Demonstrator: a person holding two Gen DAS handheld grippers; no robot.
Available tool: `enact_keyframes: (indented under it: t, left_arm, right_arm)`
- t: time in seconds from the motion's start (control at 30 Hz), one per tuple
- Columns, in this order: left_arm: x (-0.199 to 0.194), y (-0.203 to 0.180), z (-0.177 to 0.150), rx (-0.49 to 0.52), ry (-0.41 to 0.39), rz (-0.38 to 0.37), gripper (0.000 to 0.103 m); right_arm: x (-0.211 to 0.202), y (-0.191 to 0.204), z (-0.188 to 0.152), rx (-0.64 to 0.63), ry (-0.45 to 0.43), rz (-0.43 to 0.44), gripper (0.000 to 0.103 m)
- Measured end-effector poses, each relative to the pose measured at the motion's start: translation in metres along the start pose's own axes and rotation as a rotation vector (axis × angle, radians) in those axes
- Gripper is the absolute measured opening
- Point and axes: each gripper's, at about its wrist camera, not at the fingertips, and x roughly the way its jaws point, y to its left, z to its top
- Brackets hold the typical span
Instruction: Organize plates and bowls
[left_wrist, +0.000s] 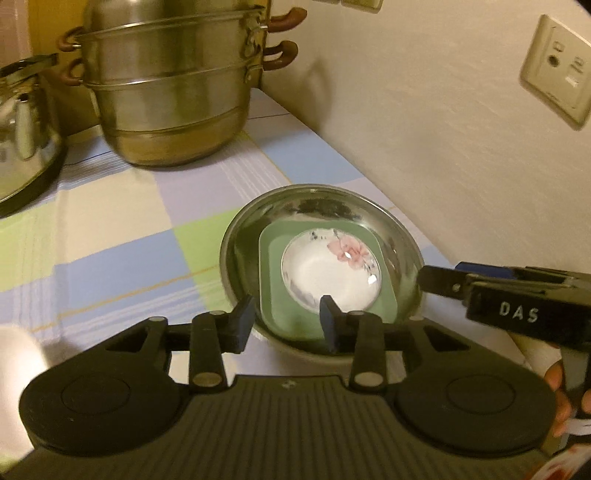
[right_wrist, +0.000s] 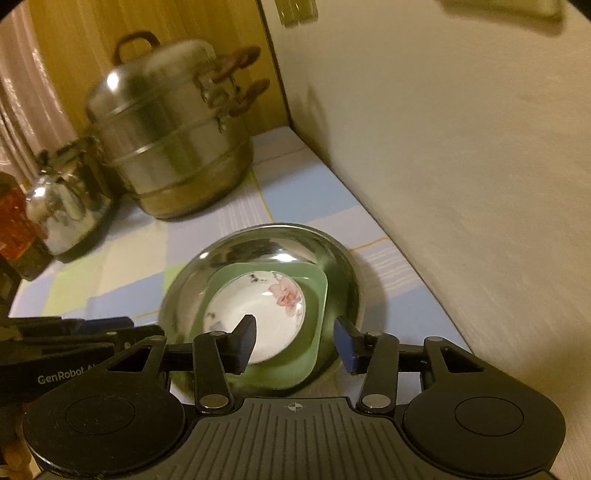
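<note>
A steel bowl stands on the checked tablecloth near the wall. Nested in it is a green square plate, and on that lies a white dish with a pink flower. My left gripper hovers above the stack's near rim, open, with nothing between its fingers. My right gripper hangs over the stack too, open and empty. The right gripper's fingers show at the steel bowl's right side in the left wrist view.
A tall stacked steel steamer pot stands at the back by the corner, a shiny kettle to its left. A red jar sits far left. The wall with a socket runs close along the right.
</note>
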Motion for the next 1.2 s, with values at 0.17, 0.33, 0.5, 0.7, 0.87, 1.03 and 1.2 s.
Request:
enact_keyframes:
  t: [0.17, 0.33, 0.5, 0.7, 0.87, 1.03, 1.2]
  left_arm:
    - [-0.037, -0.007, -0.020, -0.019, -0.018, 0.018, 0.039]
    - [-0.071, -0.016, -0.039, -0.043, -0.047, 0.045, 0.043]
    - [-0.103, -0.024, -0.060, -0.068, -0.075, 0.051, 0.048]
    - [-0.135, -0.039, -0.095, -0.101, -0.086, 0.113, 0.048]
    - [-0.166, -0.046, -0.128, -0.145, -0.094, 0.157, 0.048]
    - [-0.201, -0.051, -0.164, -0.197, -0.099, 0.224, 0.048]
    - [-0.230, -0.049, -0.194, -0.254, -0.104, 0.275, 0.048]
  right_arm:
    - [-0.038, 0.005, -0.014, -0.022, -0.014, 0.019, 0.051]
    - [-0.072, 0.007, -0.031, -0.038, -0.020, 0.040, 0.052]
    - [-0.102, 0.008, -0.050, -0.049, -0.015, 0.084, 0.052]
    - [-0.134, 0.008, -0.075, -0.048, 0.001, 0.187, 0.053]
    - [-0.160, 0.014, -0.101, -0.101, 0.008, 0.250, 0.056]
    - [-0.177, 0.025, -0.125, -0.148, 0.029, 0.324, 0.063]
    - [-0.185, 0.037, -0.143, -0.181, 0.064, 0.382, 0.069]
